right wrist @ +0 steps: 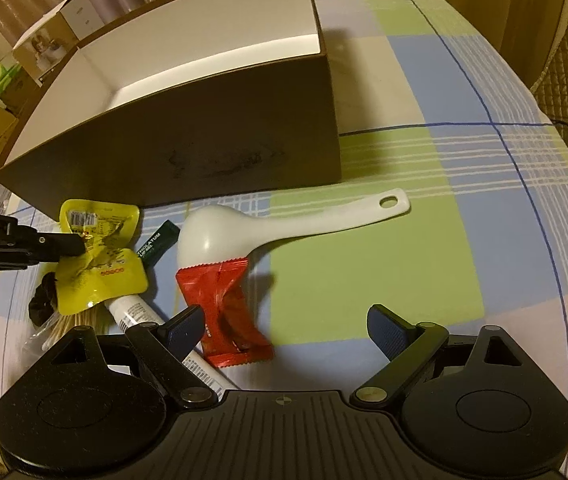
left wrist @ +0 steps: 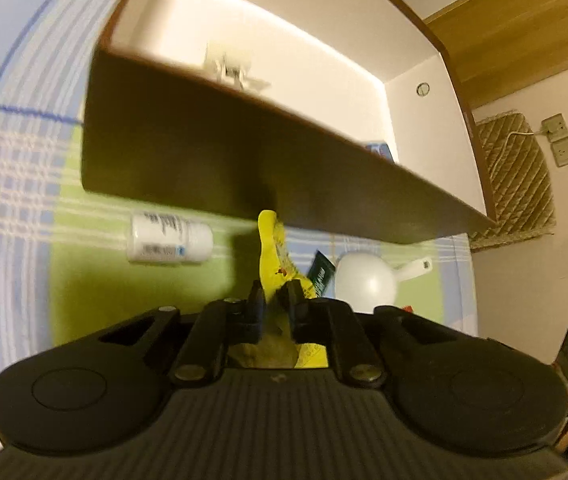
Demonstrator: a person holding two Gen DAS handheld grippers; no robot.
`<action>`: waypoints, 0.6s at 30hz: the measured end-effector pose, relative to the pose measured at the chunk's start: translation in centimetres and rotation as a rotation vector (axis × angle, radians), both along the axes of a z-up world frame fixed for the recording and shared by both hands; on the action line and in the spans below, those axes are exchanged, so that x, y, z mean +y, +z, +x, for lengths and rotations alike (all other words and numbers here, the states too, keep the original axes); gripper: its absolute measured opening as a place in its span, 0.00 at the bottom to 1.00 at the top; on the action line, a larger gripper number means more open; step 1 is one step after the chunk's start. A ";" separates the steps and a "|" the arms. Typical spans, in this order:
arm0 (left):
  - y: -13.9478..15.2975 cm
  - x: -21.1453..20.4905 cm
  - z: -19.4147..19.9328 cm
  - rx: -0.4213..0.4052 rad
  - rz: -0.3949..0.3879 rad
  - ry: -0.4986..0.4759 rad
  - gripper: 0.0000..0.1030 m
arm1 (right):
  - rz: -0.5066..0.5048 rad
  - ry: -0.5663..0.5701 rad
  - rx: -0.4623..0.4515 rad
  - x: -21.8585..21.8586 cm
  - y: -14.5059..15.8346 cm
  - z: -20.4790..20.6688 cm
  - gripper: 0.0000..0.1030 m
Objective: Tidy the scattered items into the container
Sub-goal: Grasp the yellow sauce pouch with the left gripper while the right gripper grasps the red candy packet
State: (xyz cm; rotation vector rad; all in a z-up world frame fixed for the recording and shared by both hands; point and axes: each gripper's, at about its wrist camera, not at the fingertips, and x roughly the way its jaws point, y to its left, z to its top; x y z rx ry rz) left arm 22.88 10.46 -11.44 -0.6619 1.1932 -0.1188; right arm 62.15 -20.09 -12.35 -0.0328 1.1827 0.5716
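My left gripper [left wrist: 272,294] is shut on a yellow pouch [left wrist: 273,252], held near the table just in front of the brown box [left wrist: 223,148]. The right wrist view shows the left gripper [right wrist: 77,245] gripping the same yellow pouch [right wrist: 99,264] from the left. My right gripper [right wrist: 284,326] is open and empty, low over a red wrapper [right wrist: 223,312]. A white scoop [right wrist: 267,228], a dark green lip balm [right wrist: 157,242] and a white tube [right wrist: 139,312] lie in front of the brown box [right wrist: 211,144], which has white inner walls.
A white pill bottle [left wrist: 169,238] lies on the checked cloth [right wrist: 424,200] beside the box. A dark hair tie [right wrist: 43,296] and wooden sticks [right wrist: 71,326] lie under the pouch. Small items sit inside the box [left wrist: 231,68]. Cardboard boxes [right wrist: 43,48] stand behind the table.
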 end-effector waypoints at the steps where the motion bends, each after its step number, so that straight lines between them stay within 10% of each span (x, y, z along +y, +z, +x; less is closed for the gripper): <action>1: 0.1 -0.2 0.0 -0.003 0.007 0.003 0.11 | 0.001 -0.001 0.000 0.0 0.0 0.0 0.90; 9: 0.3 -1.2 1.2 -0.004 -0.008 -0.002 0.32 | 0.007 -0.033 0.005 -1.1 -0.1 -0.2 0.90; 18: -1.3 -2.6 2.1 0.028 0.007 0.019 0.24 | 0.008 -0.063 0.009 -2.6 -0.3 0.1 0.90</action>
